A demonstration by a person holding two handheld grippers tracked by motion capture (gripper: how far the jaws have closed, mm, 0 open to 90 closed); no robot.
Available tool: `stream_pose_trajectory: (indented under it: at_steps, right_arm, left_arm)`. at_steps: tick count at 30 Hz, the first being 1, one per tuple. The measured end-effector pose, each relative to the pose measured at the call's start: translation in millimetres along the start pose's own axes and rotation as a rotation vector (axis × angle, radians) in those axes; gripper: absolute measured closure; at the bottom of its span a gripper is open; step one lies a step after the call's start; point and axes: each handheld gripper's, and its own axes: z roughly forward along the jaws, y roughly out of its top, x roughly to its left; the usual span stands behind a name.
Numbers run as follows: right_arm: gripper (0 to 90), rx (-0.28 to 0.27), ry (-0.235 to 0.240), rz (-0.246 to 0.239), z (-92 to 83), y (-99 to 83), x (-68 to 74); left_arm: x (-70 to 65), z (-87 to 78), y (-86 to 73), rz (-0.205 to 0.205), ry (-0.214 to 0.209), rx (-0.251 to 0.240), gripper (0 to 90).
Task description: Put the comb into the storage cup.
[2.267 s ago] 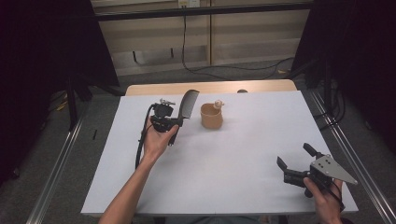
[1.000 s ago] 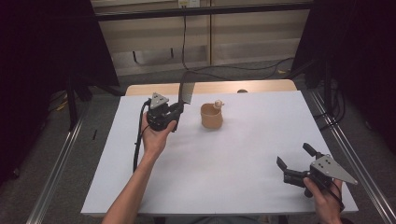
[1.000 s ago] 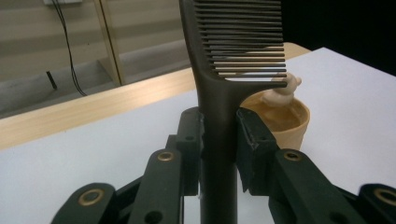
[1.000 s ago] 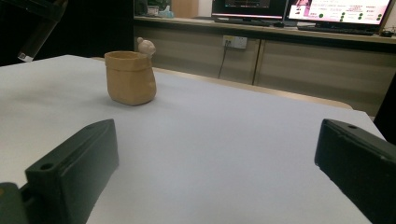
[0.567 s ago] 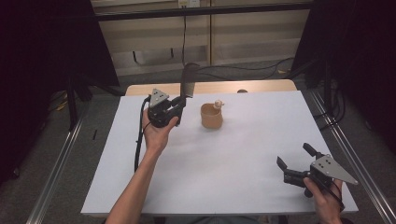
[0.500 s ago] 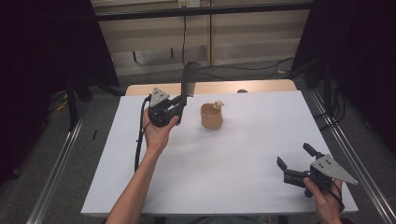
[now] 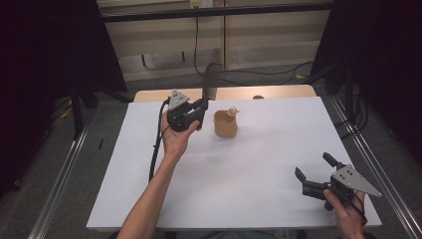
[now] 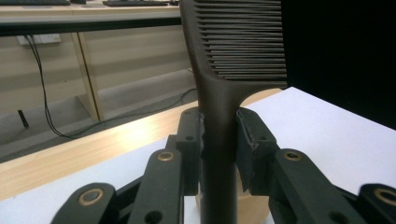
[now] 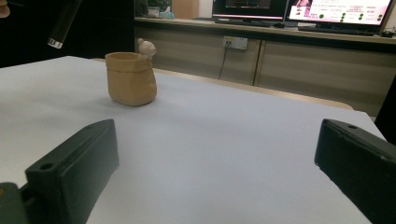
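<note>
My left gripper [image 7: 199, 107] is clamped on the handle of a dark comb [image 7: 212, 84], pads squeezing it from both sides. In the left gripper view the comb [image 8: 219, 93] stands pretty much upright between my jaws, teeth section up top with the teeth pointing off to the right of that view. From above, I've got it lifted off the table, just beside the little tan pot [image 7: 225, 124], on that pot's left. The pot has a small bear-like figure on its rim and sits toward the far middle of the table.

My right gripper [image 7: 313, 174] is way over at the near right corner, well apart from all that, jaws spread wide with nothing in them. Its own view looks level across the surface to the pot [image 9: 130, 78], with the comb's handle end [image 9: 63, 23] hanging in the top left corner.

Surface is a plain white table top [image 7: 259, 164], matte, laid over a wooden table [image 7: 278, 92] whose far edge peeks out. Room's dim: dark curtains on both sides, pale cabinets [image 7: 164, 40] along the back wall with cables hanging down, and a couple of lit monitors [image 9: 299, 9] on a bench in the right gripper view.
</note>
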Motion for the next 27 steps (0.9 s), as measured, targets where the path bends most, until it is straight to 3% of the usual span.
stream_pose_trajectory:
  at_steps: [6, 11, 15, 18, 27]
  right_arm:
    - [0.0, 0.0, 0.002, -0.001, -0.2, 0.1, -0.2]
    - [0.0, -0.002, 0.0, -0.001, 0.0, 0.0, -0.2]
    - [0.0, -0.001, 0.001, -0.002, -0.1, 0.1, 0.0]
    - [0.0, -0.001, 0.001, -0.002, -0.3, 0.0, -0.2]
    - [0.0, -0.003, 0.002, -0.004, -0.4, 0.1, 0.1]
  left_arm:
    - [-3.4, 7.2, 0.9, -0.02, 0.0, 0.001, 72.7]
    - [-5.2, 13.2, 5.5, -0.037, 0.002, 0.046, 72.7]
    - [-6.9, 18.4, 10.6, -0.029, -0.004, 0.054, 72.7]
    - [-8.4, 21.4, 14.4, -0.01, -0.004, 0.051, 72.7]
    - [-10.8, 33.3, 14.6, -0.019, -0.015, 0.03, 72.7]
